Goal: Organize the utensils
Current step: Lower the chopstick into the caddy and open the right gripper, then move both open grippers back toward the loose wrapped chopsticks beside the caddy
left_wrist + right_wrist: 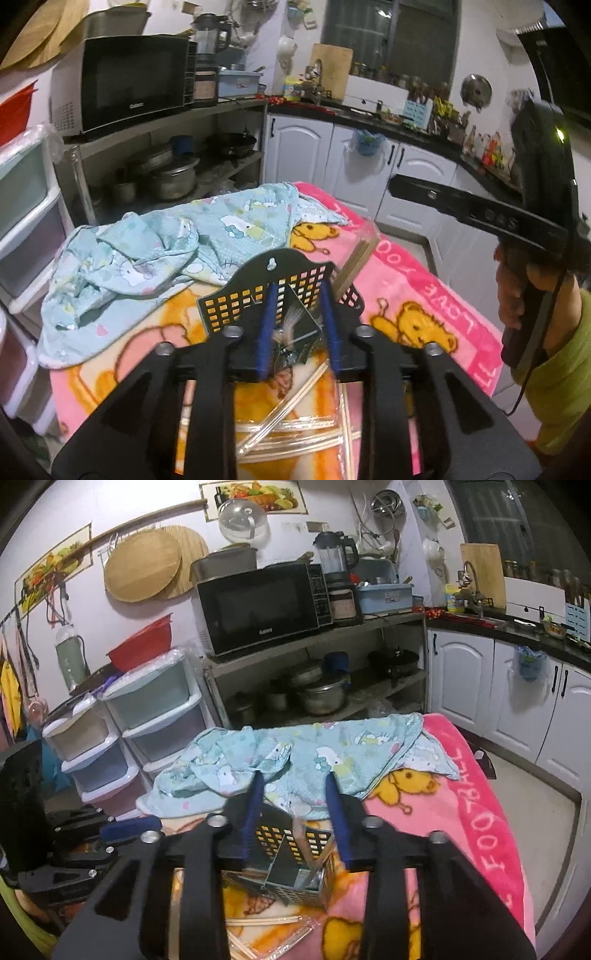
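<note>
Two claws, left claw [301, 326] and right claw [295, 819], both spread, pinching nothing, hover over the black utensil caddy [284, 291] mid-tabletop [424, 280].

On your table, the black perforated caddy [280, 291] stands right ahead of both grippers and blocks the straight path forward. Wrapped chopsticks [356, 264] lean out of its right side, narrowing the way in from the right. More wrapped chopsticks [291, 421] lie scattered on the near blanket, so the near strip is cluttered. Beyond the caddy, the crumpled blue cloth [295, 760] heaps across the far left. Your open room is the pink blanket [476, 812] to the right, bare out to its edge.
</note>
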The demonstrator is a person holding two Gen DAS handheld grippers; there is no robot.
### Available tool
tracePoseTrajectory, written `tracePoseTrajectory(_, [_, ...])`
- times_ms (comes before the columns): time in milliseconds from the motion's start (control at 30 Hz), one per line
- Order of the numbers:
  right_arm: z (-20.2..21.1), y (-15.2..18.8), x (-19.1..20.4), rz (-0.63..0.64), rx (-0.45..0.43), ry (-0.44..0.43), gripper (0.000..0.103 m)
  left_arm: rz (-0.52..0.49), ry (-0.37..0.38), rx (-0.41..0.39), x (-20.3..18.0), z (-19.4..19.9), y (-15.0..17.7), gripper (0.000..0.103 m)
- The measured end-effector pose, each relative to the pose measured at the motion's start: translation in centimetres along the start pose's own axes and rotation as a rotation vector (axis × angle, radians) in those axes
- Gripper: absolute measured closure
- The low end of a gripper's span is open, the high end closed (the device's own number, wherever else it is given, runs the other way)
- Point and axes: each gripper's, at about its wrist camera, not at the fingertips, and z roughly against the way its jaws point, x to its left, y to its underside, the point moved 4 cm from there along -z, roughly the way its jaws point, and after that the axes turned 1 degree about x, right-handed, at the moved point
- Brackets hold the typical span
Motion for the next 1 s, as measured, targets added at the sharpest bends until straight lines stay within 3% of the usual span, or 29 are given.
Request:
tracePoseTrajectory(33, [0.4, -0.1, -0.1, 0.0, -0.005, -0.001, 0.065, 0.011, 0.005, -0.008, 0.0, 0.1, -0.2, 0.077])
tracePoseTrajectory(100, [1.2, -0.2, -0.4, -0.005, -0.022, -0.009, 0.049, 0.028, 0.009, -0.028, 0.0, 0.5, -0.5, 0.071])
tracePoseTrajectory(133, [1.7, -0.2, -0.6, -0.007, -0.032, -0.011, 0.046, 0.039, 0.012, -0.041, 0.0, 0.7, -0.7, 0.065])
tracePoseTrajectory(400, [4.6, -0.7, -0.8, 0.008, -0.08, -0.013, 0.039, 0.073, 0.025, -0.102, -0.6, 2.5, -1.8, 0.048])
tracePoseTrajectory(667, [7.3, -0.3, -0.3, 0.023, -0.12, -0.006, 0.03, 0.099, 0.004, -0.159, -0.7, 4.9, -2.1, 0.011])
tracePoseTrajectory(1000, [10.2, 1.3, 0.0, 0.024, -0.144, -0.003, 0.02, 0.118, -0.018, -0.2, -1.1, 7.1, -0.9, 0.011])
